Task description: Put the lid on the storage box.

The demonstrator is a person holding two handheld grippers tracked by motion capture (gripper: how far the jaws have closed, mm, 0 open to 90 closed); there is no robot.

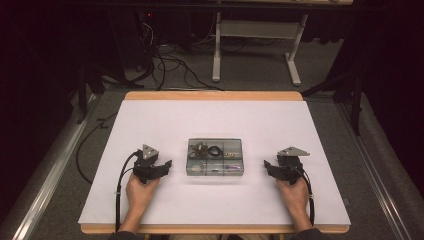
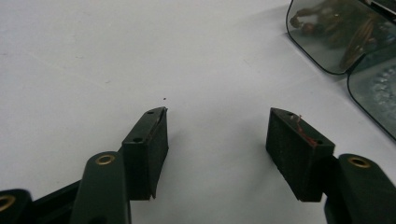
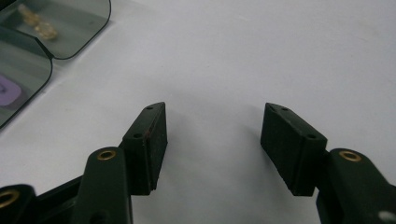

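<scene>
Compartments divide the clear plastic organizer box [image 1: 215, 157], a shallow rectangle with rounded corners that sits in the middle of the white surface [image 1: 215, 120]. Its smoky, see-through lid is down. Under it, the far-left cells hold dark and brassy metal bits [image 2: 341, 28], a near cell holds a small purple piece [image 3: 8, 91], and another holds pale golden beads [image 3: 39, 27]; the rest is too small to make out. White sheeting covers the surface, smooth and matte, with a wooden edge showing at front and back. Left claw [image 2: 217, 133] rests just left of the box, its blocky black jaws spread with nothing between them. Right claw [image 3: 212, 130] rests just right of the box, likewise spread and empty, its matte pads flat-faced.
</scene>
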